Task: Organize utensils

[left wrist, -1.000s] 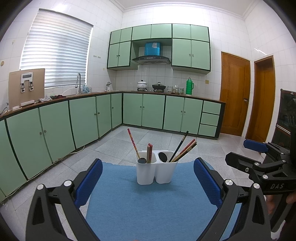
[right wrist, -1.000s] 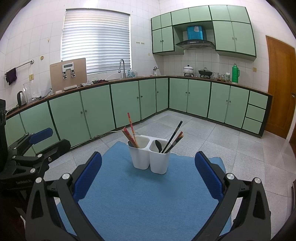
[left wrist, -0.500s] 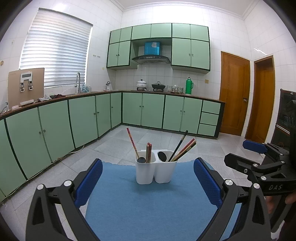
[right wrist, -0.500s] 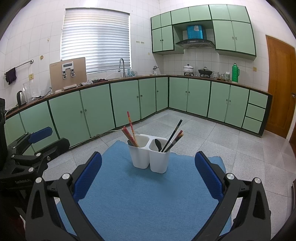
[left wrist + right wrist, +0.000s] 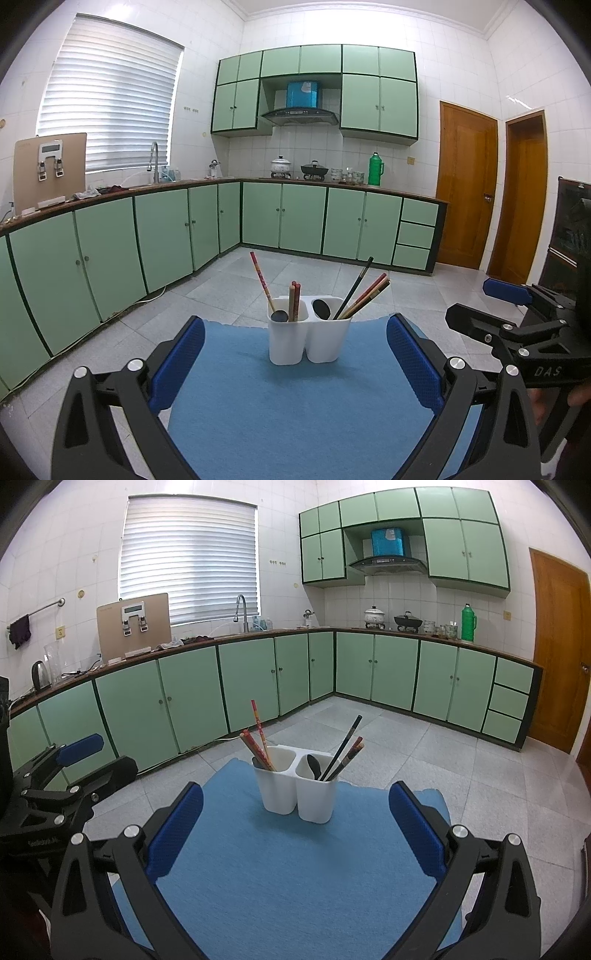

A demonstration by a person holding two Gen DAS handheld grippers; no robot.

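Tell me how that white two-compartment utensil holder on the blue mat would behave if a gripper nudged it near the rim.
The white utensil holder looks like thin plastic, so probably light. Its tall chopsticks lean outward above the rim, which likely raises the tipping risk if pushed high. The blue mat looks textured, so the base may grip and tilt rather than slide.

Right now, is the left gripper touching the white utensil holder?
Apart. The left wrist view shows the open left gripper short of the white utensil holder, blue mat visible between.
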